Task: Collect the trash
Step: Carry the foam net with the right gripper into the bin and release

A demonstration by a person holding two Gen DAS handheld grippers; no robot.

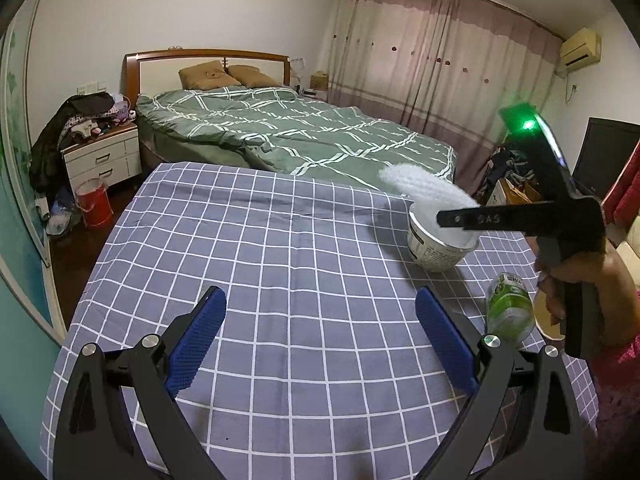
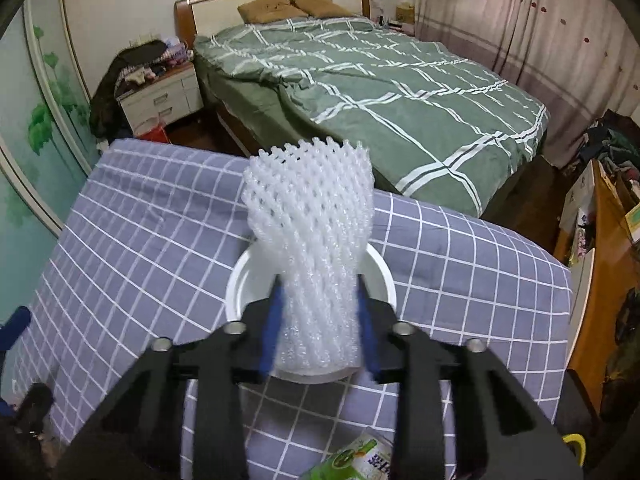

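The foam net [image 2: 310, 248] is clamped between the pads of the right claw [image 2: 320, 332] over the white bowl [image 2: 240, 280] on the checked desk [image 1: 280, 280], while the left claw [image 1: 320, 344] is held wide open and empty.

Checked cloth table [image 1: 280, 280], w/ white bowl [image 1: 434, 254], green bottle [image 1: 510, 310]
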